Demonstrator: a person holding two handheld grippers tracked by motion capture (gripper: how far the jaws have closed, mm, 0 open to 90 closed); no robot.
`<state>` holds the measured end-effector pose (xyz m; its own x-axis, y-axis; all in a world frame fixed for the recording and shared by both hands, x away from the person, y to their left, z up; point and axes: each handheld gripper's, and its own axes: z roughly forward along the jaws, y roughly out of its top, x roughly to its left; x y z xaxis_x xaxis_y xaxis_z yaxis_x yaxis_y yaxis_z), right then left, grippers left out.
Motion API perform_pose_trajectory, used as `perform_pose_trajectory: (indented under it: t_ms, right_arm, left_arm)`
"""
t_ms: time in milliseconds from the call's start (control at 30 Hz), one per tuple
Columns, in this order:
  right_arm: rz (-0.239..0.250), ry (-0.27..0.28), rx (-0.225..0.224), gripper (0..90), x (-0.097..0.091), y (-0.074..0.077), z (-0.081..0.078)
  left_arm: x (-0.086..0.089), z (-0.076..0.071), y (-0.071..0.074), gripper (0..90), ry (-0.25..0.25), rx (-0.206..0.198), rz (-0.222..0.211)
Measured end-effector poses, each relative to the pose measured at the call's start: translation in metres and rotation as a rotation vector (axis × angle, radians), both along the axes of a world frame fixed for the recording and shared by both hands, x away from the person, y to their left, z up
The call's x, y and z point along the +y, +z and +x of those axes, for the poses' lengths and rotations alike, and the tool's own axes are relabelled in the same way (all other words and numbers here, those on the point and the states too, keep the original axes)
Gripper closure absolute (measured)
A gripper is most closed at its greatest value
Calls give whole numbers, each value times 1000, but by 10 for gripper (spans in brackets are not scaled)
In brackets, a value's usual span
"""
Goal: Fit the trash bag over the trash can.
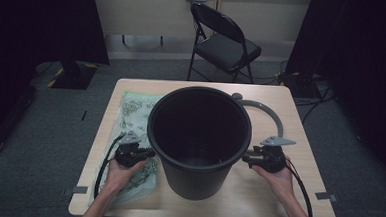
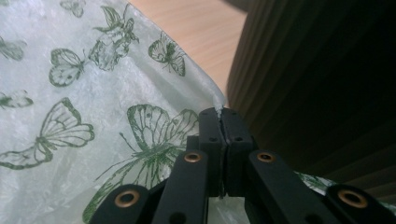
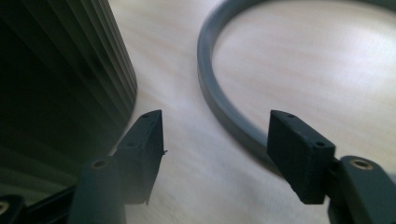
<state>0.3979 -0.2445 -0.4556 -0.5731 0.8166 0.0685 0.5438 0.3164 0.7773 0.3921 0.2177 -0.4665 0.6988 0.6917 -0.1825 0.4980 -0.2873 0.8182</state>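
Left of the bin (image 1: 199, 139), the left gripper (image 2: 219, 112) is pinching the edge of the butterfly bag (image 2: 93, 93), which is lying flat on the table (image 1: 256, 202) against the bin's wall. The bin is standing upright, looking empty. Right of it, the right gripper (image 3: 215, 135) is hanging unclenched, grasping nothing, near the grey ring (image 3: 210, 88). Judging by this, lining the bin is starting; next, the bag needs lifting and spreading over the rim.

The left claw (image 2: 220, 122) has its jaws pressed together, held low in the left hand (image 1: 122, 172). The right claw (image 3: 215, 140) stands with jaws apart, held in the right hand (image 1: 277, 180).
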Motion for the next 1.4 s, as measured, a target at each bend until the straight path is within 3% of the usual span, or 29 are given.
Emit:
perform_pose_trajectory:
  t_ms: [67,267,300,533,600,700,933,1067,1400]
  right_arm:
    - [26,8,-18,357,1,10,1]
    - [70,20,-58,471,-1,35,8]
    - [86,22,-67,484,-2,40,9]
    - [138,38,-148,543,1,79,12]
    - [145,47,-169,557,4,88,13]
    - [170,53,-194,567,6,102,16]
    - [223,47,-232,566,4,126,24]
    - [243,46,-282,557,6,145,23]
    - [285,61,-355,502,21,178,18]
  left_arm:
    - [0,-1,7,892,-14,-16,-25]
    - [6,-3,32,900,-20,-34,-186]
    - [6,-5,36,900,-26,-48,-173]
    - [10,-9,60,900,-40,-110,-236]
    - [13,-9,70,900,-47,-140,-233]
    - [16,-7,84,900,-29,-178,-263]
    - [23,-1,107,900,-18,-236,-307]
    - [24,-2,122,900,-21,-273,-329]
    - [26,-2,153,900,-27,-347,-390]
